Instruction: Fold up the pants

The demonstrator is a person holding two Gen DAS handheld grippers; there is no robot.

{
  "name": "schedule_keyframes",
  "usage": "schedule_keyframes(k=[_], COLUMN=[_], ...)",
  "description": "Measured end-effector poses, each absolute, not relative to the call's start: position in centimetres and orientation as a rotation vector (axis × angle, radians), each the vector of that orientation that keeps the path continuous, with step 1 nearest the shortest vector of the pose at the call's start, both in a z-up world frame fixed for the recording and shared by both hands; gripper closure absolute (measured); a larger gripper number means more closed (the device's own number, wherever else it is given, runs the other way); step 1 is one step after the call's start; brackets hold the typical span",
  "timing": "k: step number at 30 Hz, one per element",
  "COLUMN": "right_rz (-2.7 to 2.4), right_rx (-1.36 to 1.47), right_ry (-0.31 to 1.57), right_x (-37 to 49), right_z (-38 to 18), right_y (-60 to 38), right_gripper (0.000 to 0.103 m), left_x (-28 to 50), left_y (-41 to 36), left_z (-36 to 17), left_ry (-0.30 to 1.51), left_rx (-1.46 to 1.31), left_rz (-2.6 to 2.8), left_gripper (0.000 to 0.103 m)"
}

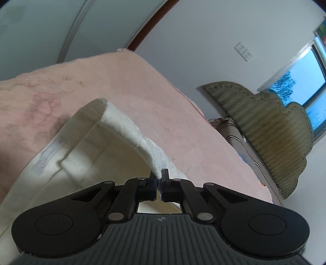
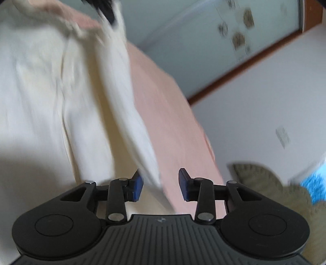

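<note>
Cream white pants (image 1: 106, 130) lie on a pink bed cover (image 1: 142, 85). My left gripper (image 1: 159, 175) is shut on a lifted edge of the pants, near the waistband, whose inside and a label show. In the blurred right wrist view the pants (image 2: 61, 91) hang or lie to the left on the pink cover (image 2: 167, 114). My right gripper (image 2: 161, 183) is open, with the edge of the pants between its blue pads (image 2: 139, 186), untouched as far as I can tell. A dark shape at the top, probably the left gripper (image 2: 106, 10), holds the cloth.
An olive quilted cushion (image 1: 264, 126) leans on the white wall beyond the bed edge, also in the right wrist view (image 2: 285, 195). A window (image 1: 301, 81) is at the right. A glass door with a brown frame (image 2: 254, 65) stands behind the bed.
</note>
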State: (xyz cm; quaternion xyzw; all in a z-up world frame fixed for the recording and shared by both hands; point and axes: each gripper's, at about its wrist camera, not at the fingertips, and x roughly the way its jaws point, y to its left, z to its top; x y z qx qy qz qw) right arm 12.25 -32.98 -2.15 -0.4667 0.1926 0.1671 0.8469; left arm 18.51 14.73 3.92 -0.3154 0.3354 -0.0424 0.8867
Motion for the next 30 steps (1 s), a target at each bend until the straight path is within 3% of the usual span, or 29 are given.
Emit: schedule_keyframes(k=[2,3,4,7,18,30], right_rz=[0.331,0.329,0.329,0.318,0.364,0.412], right_rx=[-0.968,-0.949,-0.933,-0.981,-0.882,-0.804], right_ry=[0.458,0.490,0.508,0.490,0.465,0.518], right_x=[12.8,13.0,12.8,10.8,-0.2,-4.7], right_z=[-2.0,-1.9,-1.8,-1.8,-0.5,-1.7], right_y=[-34.4,-34.9,-35.2,-34.2,-30.4,-28.9], right_gripper=[0.068,0.075,0.089,0.095,0.097,0.097], left_x=[17.1,16.3,15.7,13.9,7.0,2.3], left_y=[14.5,14.5,14.6,14.9,17.1,17.7], left_z=[3.9,3.7,3.6,3.2,2.4,0.1], left_ry=[0.684,0.682,0.681,0.670,0.709,0.802], left_rx=[-0.644,-0.648,-0.654,-0.660,-0.594,-0.532], left_rz=[-0.085,-0.083,-0.083,-0.075,-0.085,-0.040], left_gripper=[0.100,0.100,0.100,0.100,0.100,0.100])
